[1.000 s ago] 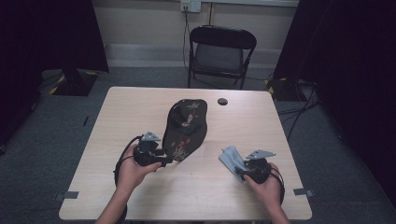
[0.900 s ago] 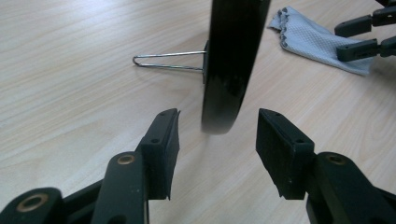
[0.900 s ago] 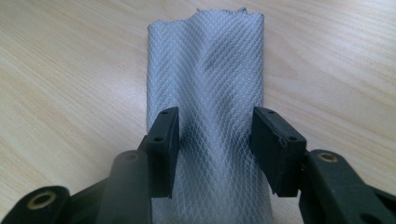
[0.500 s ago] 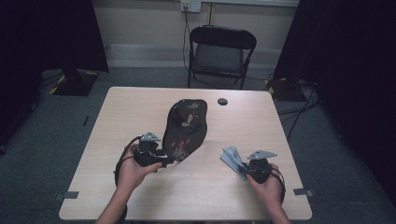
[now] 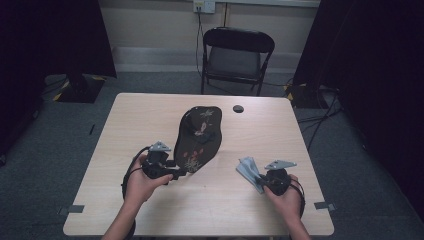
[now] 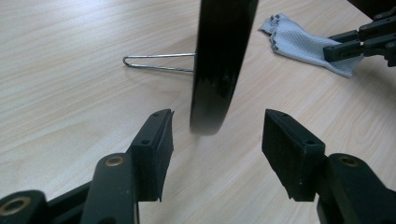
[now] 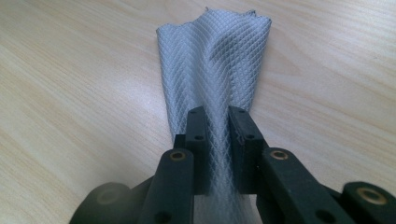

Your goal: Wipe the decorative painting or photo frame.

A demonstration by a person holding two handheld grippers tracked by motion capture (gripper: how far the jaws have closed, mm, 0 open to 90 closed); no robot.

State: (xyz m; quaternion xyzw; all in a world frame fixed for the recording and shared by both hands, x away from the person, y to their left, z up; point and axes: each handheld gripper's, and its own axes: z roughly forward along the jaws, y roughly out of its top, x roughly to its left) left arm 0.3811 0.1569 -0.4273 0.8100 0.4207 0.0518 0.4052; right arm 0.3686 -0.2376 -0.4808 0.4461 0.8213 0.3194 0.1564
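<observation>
The dark object (image 5: 196, 140) lies at the centre of the high view, a long flat black piece with a floral pattern on its face, its long axis running from the upper right down toward the lower left of the frame. What it is cannot be told for sure; in the left gripper view its black edge (image 6: 222, 60) rises in the middle of the frame, and a bent wire leg (image 6: 156, 62) rests on the worktop (image 5: 120, 130) behind it. The left gripper (image 5: 167, 169) sits at the object's lower end, and its jaws stand wide apart with that edge between them, neither pad touching it, so closing would probably catch it. This hand is clearly the nearer one. The right gripper (image 5: 261, 179), at the lower right of the high view and well apart from the object, is clamped on a grey cloth (image 7: 212, 70), whose free end fans out flat on the worktop. A small dark disc (image 5: 238, 108) lies near the far edge. No brand, label or writing can be read.
</observation>
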